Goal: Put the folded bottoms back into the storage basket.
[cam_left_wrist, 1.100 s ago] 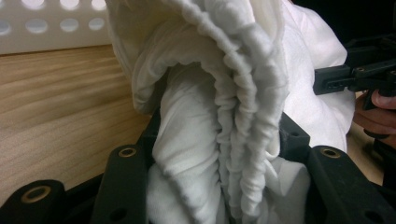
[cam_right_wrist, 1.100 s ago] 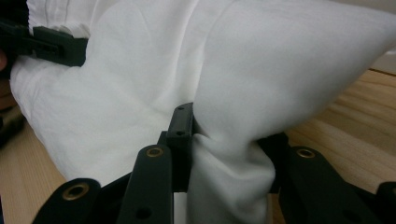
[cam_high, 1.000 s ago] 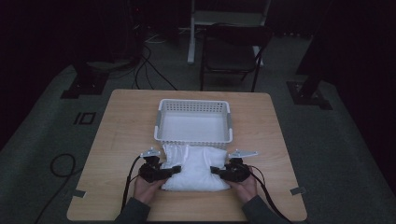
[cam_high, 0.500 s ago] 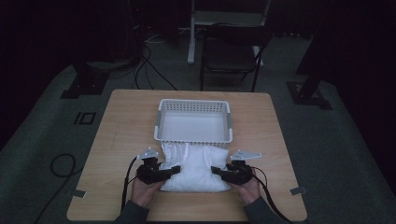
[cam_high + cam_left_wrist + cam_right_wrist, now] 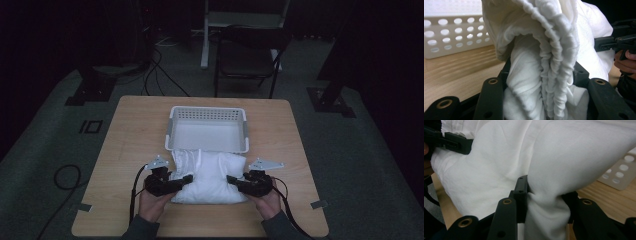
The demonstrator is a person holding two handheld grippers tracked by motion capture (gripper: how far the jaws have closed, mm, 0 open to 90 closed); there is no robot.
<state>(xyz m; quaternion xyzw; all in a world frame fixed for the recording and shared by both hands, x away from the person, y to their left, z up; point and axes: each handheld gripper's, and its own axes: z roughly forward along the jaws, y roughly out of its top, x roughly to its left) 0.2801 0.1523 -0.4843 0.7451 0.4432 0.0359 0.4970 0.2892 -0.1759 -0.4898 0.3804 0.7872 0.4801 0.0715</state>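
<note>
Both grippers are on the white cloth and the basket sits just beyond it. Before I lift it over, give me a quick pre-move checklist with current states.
1. Left gripper clamped on the white cloth: ok, a gathered seam is bunched between its jaws.
2. Right gripper clamped on the cloth: ok, a fold is pinched.
3. White basket free of contents: ok.
4. Cloth clear of the basket's near wall: cannot tell, they meet in the high view.
5. Cloth off the table: not ok in the high view.

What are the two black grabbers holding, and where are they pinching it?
Both hold the white cloth. The left gripper pinches its gathered, ruffled left edge; the right gripper pinches a fold on its right side.
</note>
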